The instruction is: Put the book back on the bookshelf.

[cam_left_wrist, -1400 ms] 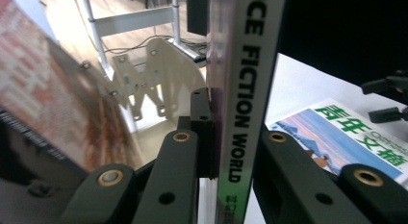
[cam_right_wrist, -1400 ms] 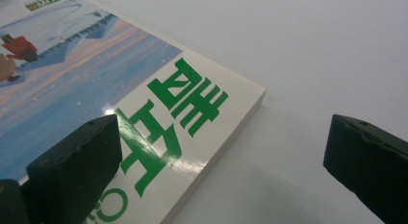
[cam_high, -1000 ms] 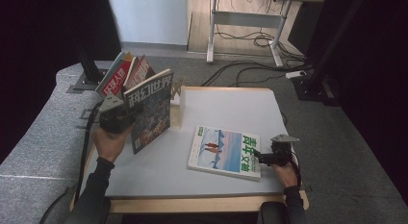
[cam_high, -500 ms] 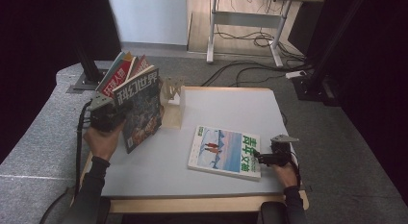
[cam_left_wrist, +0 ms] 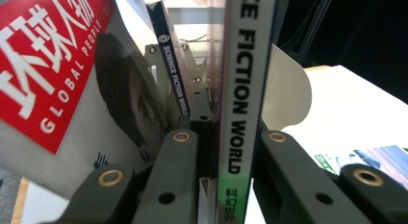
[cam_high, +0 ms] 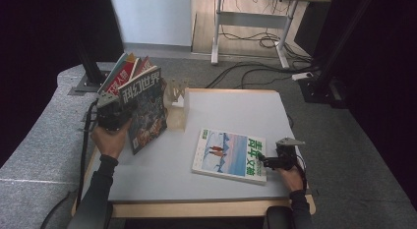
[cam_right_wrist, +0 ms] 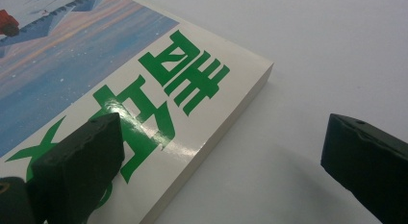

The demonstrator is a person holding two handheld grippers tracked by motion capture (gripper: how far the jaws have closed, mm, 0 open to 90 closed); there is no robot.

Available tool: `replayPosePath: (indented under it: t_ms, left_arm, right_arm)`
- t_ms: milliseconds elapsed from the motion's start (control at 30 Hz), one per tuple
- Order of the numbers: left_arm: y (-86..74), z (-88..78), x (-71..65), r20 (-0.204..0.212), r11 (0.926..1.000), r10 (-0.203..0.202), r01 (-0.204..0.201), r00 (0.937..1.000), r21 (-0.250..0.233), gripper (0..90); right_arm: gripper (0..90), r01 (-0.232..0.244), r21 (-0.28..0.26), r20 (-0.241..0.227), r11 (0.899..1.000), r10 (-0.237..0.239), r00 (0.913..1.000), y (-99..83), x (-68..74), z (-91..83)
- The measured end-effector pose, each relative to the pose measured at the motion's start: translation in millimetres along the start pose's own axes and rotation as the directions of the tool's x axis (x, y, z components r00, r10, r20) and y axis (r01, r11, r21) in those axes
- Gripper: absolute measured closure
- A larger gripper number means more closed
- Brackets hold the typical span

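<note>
Ahead of left gripper [cam_high: 114, 116]: rack [cam_high: 176, 99], magazines [cam_high: 123, 74] crowd | right of it: bare table [cam_high: 231, 111] | beside right gripper [cam_high: 265, 161]: flat book [cam_high: 229, 154]

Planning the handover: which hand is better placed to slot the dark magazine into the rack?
Left. Its claw is shut on the dark magazine, held upright beside the rack. The right claw is open, at the flat magazine.
</note>
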State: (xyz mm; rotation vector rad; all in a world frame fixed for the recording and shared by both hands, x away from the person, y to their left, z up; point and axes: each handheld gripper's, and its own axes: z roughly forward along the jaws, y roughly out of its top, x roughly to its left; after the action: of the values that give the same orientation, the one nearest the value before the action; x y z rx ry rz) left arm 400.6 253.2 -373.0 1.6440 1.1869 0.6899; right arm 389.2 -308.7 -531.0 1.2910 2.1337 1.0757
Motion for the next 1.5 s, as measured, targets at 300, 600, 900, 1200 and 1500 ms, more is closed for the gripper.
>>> replayPosePath:
  t_ms: [300,600,900,1200,1500]
  left_arm:
    - [4.1,10.7,-2.6,-0.004,0.9997,-0.01,0.01,0.9999,-0.021,82.7]
    - [3.9,22.2,-4.8,-0.007,0.9984,-0.023,0.023,0.9997,-0.052,82.7]
    - [0.2,31.9,-10.9,-0.017,0.9967,-0.005,0.004,0.9998,-0.082,82.7]
    - [-3.3,31.3,-15.3,0.007,0.998,0.043,-0.043,0.999,-0.047,82.4]
    - [-2.0,21.7,-11.7,0.044,0.995,0.066,-0.069,0.9969,0.073,81.3]
  right_arm:
    - [1.0,-0.004,-0.001,-0.007,1.0,0.004,1.0,-0.3,-0.6,0.3]
    - [1.3,-0.006,-0.001,-0.013,1.0,0.006,0.9999,-0.4,-0.7,0.6]
    - [1.7,-0.009,-0.002,-0.016,1.0,0.009,0.9998,-0.5,-0.9,0.9]
    - [2.3,-0.011,-0.004,-0.021,1.0,0.011,0.9997,-0.7,-1.1,0.7]
    - [2.7,-0.009,-0.003,-0.025,1.0,0.009,0.9996,-0.2,0.1,1.4]
